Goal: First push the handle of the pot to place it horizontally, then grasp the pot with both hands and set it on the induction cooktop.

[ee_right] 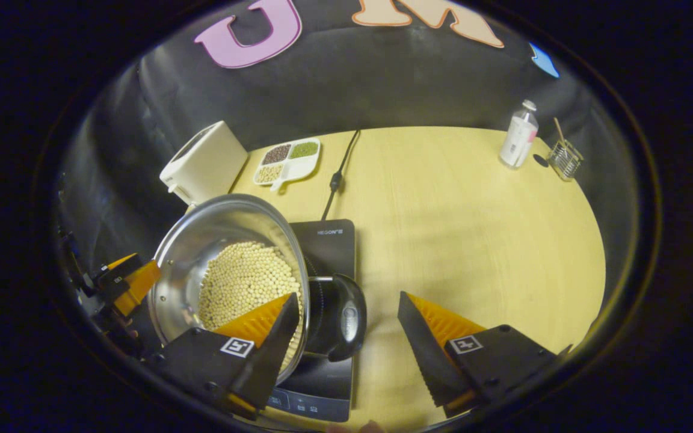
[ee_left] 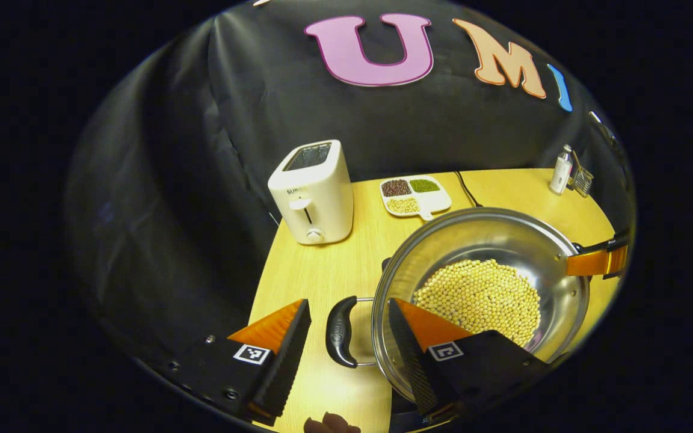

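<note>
Over the black induction cooktop [ee_right: 325, 252] sits your shiny steel pot [ee_right: 226, 267] of pale beans; your left gripper [ee_left: 346, 331] and right gripper [ee_right: 349, 325] each gape wide around a black side handle [ee_left: 340, 331], not pressing.

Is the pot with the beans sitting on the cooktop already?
Yes, in the right gripper view the pot of beans rests on the induction cooktop, beside the toaster.
</note>
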`<state>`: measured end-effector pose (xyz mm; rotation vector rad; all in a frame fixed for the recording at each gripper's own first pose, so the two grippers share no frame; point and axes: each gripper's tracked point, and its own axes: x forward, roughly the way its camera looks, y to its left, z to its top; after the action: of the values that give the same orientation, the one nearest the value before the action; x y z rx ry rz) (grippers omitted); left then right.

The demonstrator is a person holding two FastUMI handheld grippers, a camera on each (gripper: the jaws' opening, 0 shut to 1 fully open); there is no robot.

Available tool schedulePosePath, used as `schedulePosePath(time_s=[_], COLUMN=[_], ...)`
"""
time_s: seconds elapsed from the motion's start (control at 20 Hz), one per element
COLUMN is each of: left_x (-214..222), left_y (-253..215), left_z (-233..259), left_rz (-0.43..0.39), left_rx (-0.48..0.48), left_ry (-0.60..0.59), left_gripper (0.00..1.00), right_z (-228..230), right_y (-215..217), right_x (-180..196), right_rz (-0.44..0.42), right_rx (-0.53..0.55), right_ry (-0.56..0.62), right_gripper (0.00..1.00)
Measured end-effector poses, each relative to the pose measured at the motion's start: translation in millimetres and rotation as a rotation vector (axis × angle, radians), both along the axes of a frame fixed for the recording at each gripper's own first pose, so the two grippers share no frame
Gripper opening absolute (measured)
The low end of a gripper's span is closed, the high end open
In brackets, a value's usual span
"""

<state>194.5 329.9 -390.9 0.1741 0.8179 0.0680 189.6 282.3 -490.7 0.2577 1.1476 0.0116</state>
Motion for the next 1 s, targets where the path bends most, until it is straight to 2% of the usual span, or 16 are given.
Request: schedulePosePath(time_s=[0.05, 0.15, 0.2, 0.25, 0.35, 0.45, 0.5, 0.55, 0.65, 0.8, 0.85, 0.9, 0.95, 1.0], left_x=[-2, -9, -12, -16, -23, -35, -39, -41, -47, -62, -67, -73, -80, -87], left_y=[-4, -16, -21, -28, -42, -49, -49, -54, -74, -107, -123, -138, -153, -169], left_z=[6, 11, 15, 18, 21, 23, 29, 39, 52, 56, 57, 60, 60, 65], left_rz=[-0.002, -0.004, -0.001, 0.003, 0.006, 0.010, 0.022, 0.031, 0.049, 0.092, 0.106, 0.119, 0.129, 0.134], left_rx=[-0.010, -0.047, -0.062, -0.076, -0.108, -0.095, -0.075, -0.068, -0.079, -0.084, -0.095, -0.103, -0.111, -0.122], left_ry=[-0.014, -0.021, -0.026, -0.030, -0.037, -0.016, -0.021, -0.044, -0.069, -0.056, -0.057, -0.058, -0.052, -0.056], left_gripper=[0.80, 0.80, 0.80, 0.80, 0.80, 0.80, 0.81, 0.80, 0.77, 0.81, 0.81, 0.81, 0.81, 0.81], right_z=[5, 16, 20, 22, 27, 29, 30, 33, 42, 58, 65, 72, 79, 87], right_y=[-4, -13, -21, -29, -45, -61, -67, -76, -99, -142, -157, -173, -190, -207], right_x=[0, 0, -1, -5, -14, -22, -26, -29, -35, -52, -57, -65, -71, -75], right_rz=[-0.010, -0.027, -0.033, -0.038, -0.054, -0.069, -0.075, -0.080, -0.081, -0.047, -0.041, -0.035, -0.029, -0.024], right_rx=[0.010, 0.024, 0.020, 0.014, 0.009, 0.016, 0.030, 0.043, 0.055, 0.058, 0.065, 0.068, 0.065, 0.061], right_ry=[-0.014, -0.044, -0.053, -0.057, -0.060, -0.068, -0.070, -0.080, -0.107, -0.144, -0.160, -0.176, -0.196, -0.226], right_gripper=[0.95, 0.95, 1.00, 0.95, 0.95, 0.95, 1.00, 0.95, 0.95, 0.95, 1.00, 0.95, 1.00, 0.94])
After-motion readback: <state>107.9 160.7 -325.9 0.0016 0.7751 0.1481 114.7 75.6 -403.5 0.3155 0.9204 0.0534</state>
